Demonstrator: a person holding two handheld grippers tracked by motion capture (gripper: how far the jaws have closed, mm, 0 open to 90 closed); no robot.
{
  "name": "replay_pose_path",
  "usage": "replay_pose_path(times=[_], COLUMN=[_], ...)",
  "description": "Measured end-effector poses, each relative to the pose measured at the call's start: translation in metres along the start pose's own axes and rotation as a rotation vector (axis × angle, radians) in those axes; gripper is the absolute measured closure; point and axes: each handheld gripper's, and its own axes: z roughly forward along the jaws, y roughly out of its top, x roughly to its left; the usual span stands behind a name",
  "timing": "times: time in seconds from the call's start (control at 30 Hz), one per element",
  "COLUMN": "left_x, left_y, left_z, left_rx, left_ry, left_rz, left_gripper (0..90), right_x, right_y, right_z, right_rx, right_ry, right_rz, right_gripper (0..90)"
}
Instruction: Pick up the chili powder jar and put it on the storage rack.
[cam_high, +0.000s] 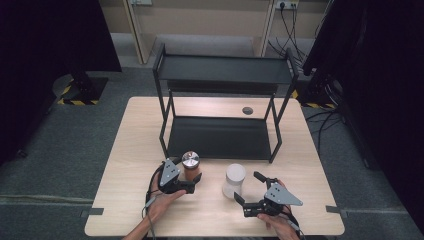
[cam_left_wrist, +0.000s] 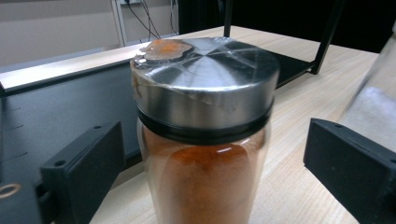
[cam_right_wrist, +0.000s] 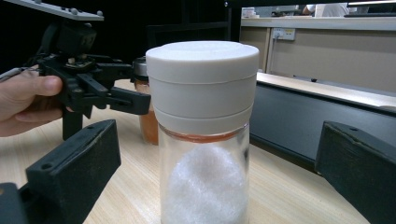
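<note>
Grippers sit low over the near half of the table, one in each hand, forearms coming in from the near edge. The left gripper (cam_high: 191, 181) has its black jaws spread either side of the orange spice jar (cam_high: 190, 168); in the left gripper view there's clear space between each jaw and the glass, so nothing is pinched. The left hand (cam_high: 161, 200) curls round the grip, thumb forward. The right gripper (cam_high: 251, 188) is angled in toward the white jar (cam_high: 233, 180), jaws spread wide, with the jar standing between them and gaps on both sides in the right gripper view. The right hand (cam_high: 280, 222) holds it from below.

Both jars stand upright on the pale wood-grain table (cam_high: 130, 160), near each other, just in front of the rack. The orange one is clear glass filled with rust-coloured powder, capped by a brushed metal lid (cam_left_wrist: 205, 86) with a black ring beneath it and a smear of orange on top. The white one is clear glass too, holding white crystals, under a smooth matte white plastic cap (cam_right_wrist: 202, 84).

Behind them stands a black metal two-tier rack (cam_high: 222, 70), its thin upright legs carrying flat shelves.
</note>
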Motion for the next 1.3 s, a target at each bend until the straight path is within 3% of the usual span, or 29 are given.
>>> replay_pose_path(times=[0.07, 0.33, 0.5, 0.63, 0.8, 1.3], left_x=[0.001, 0.006, 0.008, 0.008, 0.008, 0.011], left_y=[0.001, 0.007, 0.007, 0.009, 0.012, 0.026], left_z=[0.003, 0.008, 0.009, 0.008, 0.004, -0.007], left_rx=[0.003, 0.039, 0.04, 0.049, 0.023, -0.003], left_ry=[0.002, 0.003, -0.015, -0.016, -0.021, -0.031], left_rz=[-0.018, -0.025, -0.012, -0.006, 0.001, -0.018], left_gripper=[7.1, 15.7, 30.0, 30.2, 30.3, 30.3], right_x=[-0.001, -0.001, -0.001, -0.001, -0.001, -0.001], right_y=[0.0, 0.0, 0.0, 0.0, -0.001, 0.0], right_z=[0.0, 0.0, 0.0, 0.0, -0.001, -0.001], right_rx=[-0.001, -0.004, -0.006, -0.006, -0.01, -0.009], right_ry=[0.002, 0.006, 0.006, 0.007, 0.006, 0.004], right_rz=[0.005, 0.007, 0.01, 0.011, 0.012, 0.013], right_gripper=[0.3, 0.3, 0.3, 0.4, 0.4, 0.4])
